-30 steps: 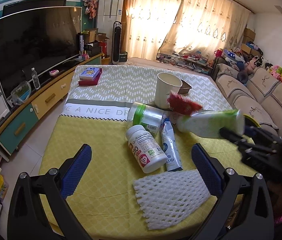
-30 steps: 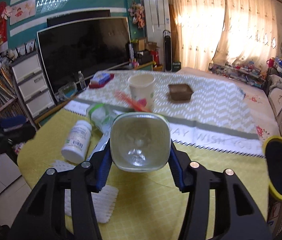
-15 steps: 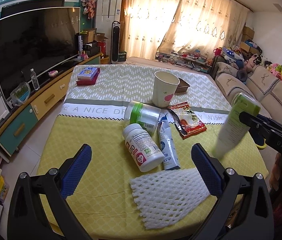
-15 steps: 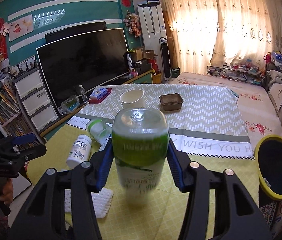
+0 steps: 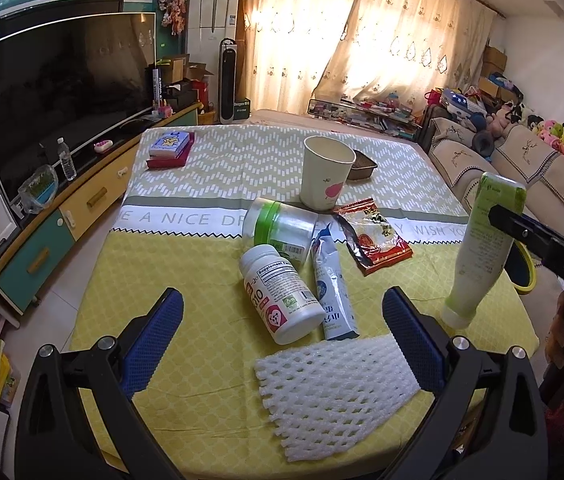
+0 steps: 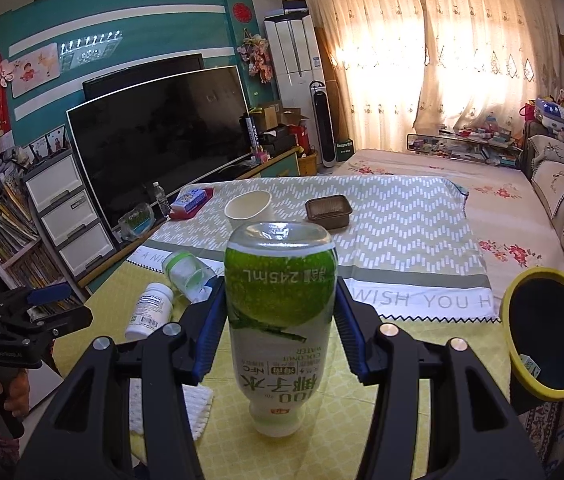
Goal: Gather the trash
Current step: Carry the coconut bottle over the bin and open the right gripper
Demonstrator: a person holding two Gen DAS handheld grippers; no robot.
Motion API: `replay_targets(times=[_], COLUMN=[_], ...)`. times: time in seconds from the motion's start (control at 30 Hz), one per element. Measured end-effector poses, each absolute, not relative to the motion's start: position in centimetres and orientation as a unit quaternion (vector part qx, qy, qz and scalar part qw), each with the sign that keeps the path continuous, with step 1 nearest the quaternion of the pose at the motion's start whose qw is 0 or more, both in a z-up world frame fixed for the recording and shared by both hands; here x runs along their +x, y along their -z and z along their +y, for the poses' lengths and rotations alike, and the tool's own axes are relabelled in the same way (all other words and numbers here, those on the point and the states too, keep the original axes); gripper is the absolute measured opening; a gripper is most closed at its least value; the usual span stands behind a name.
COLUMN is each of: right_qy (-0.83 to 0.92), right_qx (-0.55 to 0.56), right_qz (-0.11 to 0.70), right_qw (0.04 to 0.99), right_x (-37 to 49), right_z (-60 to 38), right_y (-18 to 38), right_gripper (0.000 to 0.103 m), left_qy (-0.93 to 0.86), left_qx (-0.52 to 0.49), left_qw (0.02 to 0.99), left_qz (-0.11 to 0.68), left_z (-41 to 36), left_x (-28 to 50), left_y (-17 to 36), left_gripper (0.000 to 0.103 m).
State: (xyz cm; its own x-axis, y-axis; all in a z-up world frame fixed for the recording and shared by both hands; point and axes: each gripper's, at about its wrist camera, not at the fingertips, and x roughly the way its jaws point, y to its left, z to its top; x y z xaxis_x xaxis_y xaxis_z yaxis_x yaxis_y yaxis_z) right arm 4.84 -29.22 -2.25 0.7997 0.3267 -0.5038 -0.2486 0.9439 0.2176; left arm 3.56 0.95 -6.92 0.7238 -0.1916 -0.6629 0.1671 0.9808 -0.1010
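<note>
One coconut-water bottle [image 6: 280,320] is what you have in hand: the right hand-held gripper [image 6: 280,326] pinches it across its green-labelled body, cap end down, clear of the yellow cloth on the desk [image 5: 186,288]. Just beside it, at the desk's right edge, sits the yellow-rimmed bin [image 6: 550,332], which I judge to be the drop point. Carry the bottle fully over the dark opening before you loosen the pads, and lead with the cap so it slips in rather than catching the rim. Your left hand-held gripper [image 5: 282,336] hangs spread and empty above the foam net [image 5: 334,392], with the supplement bottle [image 5: 280,294] and sachet [image 5: 332,292] just beyond.
</note>
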Motion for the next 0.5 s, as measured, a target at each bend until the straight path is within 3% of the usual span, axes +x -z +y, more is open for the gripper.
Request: replay_targets(times=[0.5], right_qy=[-0.018], right_qx=[0.109], right_qz=[0.242], right_qw=[0.964], right_x=[4.6], right_z=[-40.7], right_y=[1.1], right_gripper=[0.049], left_qy=[0.112], left_qx=[0.002], left_qw=[0.923], left_qz=[0.369], left_z=[-1.5], left_x=[4.6], left_y=[7.5], left_gripper=[0.098])
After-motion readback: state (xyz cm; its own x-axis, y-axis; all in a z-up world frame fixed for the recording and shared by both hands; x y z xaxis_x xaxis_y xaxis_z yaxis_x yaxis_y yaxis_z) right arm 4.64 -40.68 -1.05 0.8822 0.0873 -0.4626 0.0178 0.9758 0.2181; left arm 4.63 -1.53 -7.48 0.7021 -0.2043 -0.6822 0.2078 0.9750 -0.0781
